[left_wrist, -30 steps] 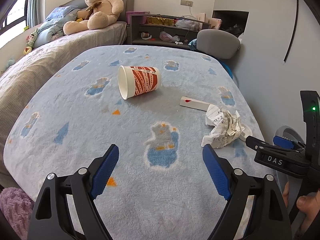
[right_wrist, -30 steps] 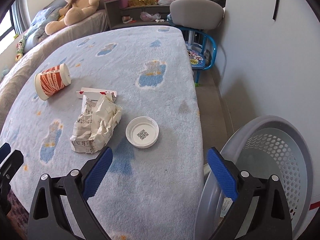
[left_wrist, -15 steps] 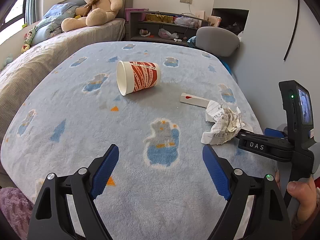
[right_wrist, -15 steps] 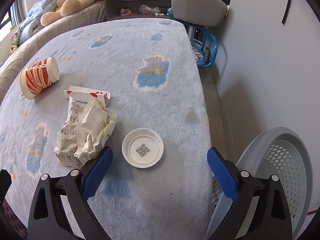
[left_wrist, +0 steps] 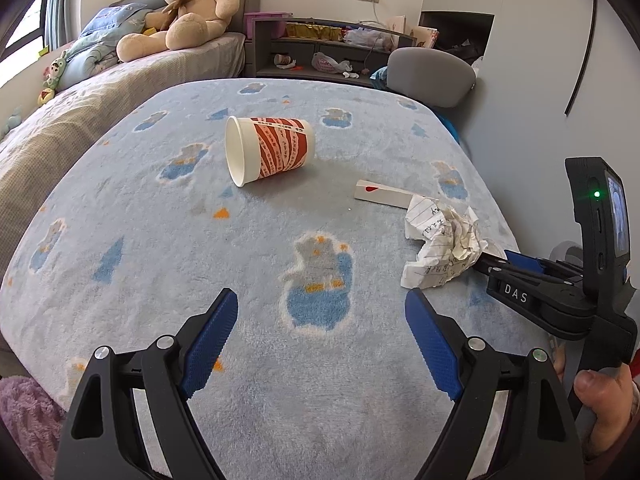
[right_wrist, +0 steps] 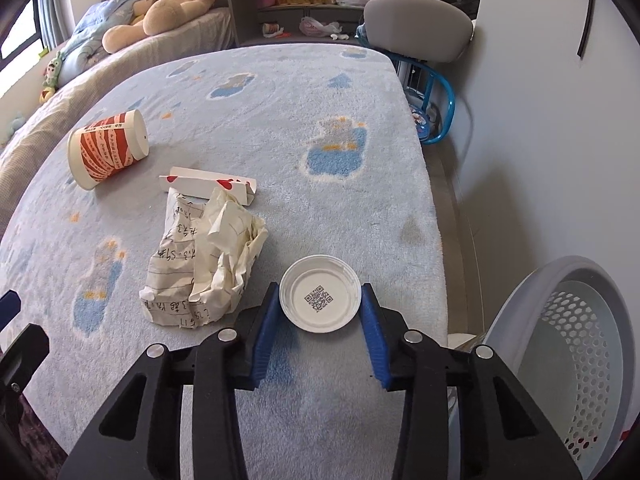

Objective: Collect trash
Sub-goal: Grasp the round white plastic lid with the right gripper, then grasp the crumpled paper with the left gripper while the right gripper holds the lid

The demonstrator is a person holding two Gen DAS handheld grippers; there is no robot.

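Closing: right hand-held gripper (right_wrist: 320,322), its jaws have just been coming together, and the blue pads (right_wrist: 267,332) now sit against both sides of the white lid (right_wrist: 320,298), which lies flat on the blue blanket (right_wrist: 280,120) of the tabletop.
Lid: round, white, with a black square code in its middle; it is between the fingertips, at the front end of the pads.
Beside the right hand-held gripper: crumpled paper (right_wrist: 204,264) with handwriting lies just to the left of the left pad, close but apart from the lid.
Beyond the paper: small white box (right_wrist: 208,184) with red hearts, touching the far edge of the paper.
Further left and away: paper cup (right_wrist: 106,148), red and white, lying on its side.
To the right, lower: white perforated basket (right_wrist: 576,360) beside the tabletop edge.
Left hand-held gripper (left_wrist: 322,342): spread wide, nothing between its pads, hanging over the blanket; the cup is ahead of it, well apart.
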